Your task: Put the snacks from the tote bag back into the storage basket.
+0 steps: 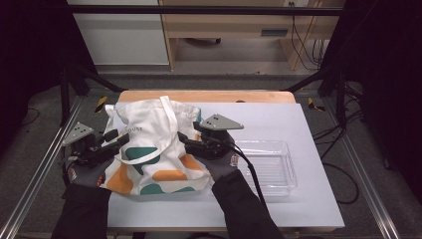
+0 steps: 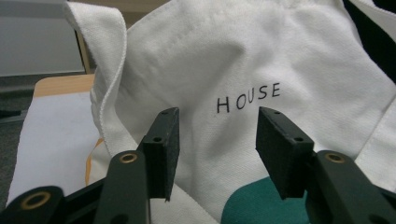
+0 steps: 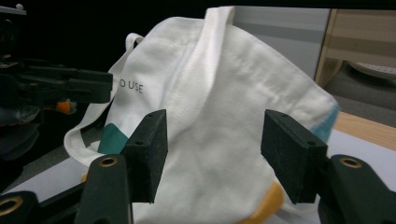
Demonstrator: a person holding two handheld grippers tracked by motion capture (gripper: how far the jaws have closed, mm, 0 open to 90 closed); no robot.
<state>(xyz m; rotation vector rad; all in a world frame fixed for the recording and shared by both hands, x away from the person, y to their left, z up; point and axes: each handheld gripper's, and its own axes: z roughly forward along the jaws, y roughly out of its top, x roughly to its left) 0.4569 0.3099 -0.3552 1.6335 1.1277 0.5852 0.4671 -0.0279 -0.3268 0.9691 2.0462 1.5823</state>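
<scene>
**Tote bag: both grippers set at its sides, grip not yet made**

The tote bag (image 1: 152, 149) lies on the left half of the bench (image 1: 308, 209), its mouth toward the far edge and its patterned bottom toward the near edge. The left gripper (image 1: 115, 138) stands at the bag's left side, the right gripper (image 1: 183, 139) at its right side.

Step in hand, as judged: taking hold of the bag from both sides.

- Left gripper: jaws partly apart, nothing clamped. In the left gripper view the printed cloth (image 2: 261, 60) lies beyond the pads (image 2: 164, 149).
- Right gripper: jaws partly apart, nothing clamped. In the right gripper view the cloth stands between and behind the pads (image 3: 150, 149).

Next move, as judged: advance each gripper until a fold of cloth sits between the pads, then close.

A clear plastic tray (image 1: 286, 177) stands on the right half of the bench, just beside the right forearm. A loose handle strap (image 1: 171, 122) crosses the bag and could be caught instead of the panel.
</scene>
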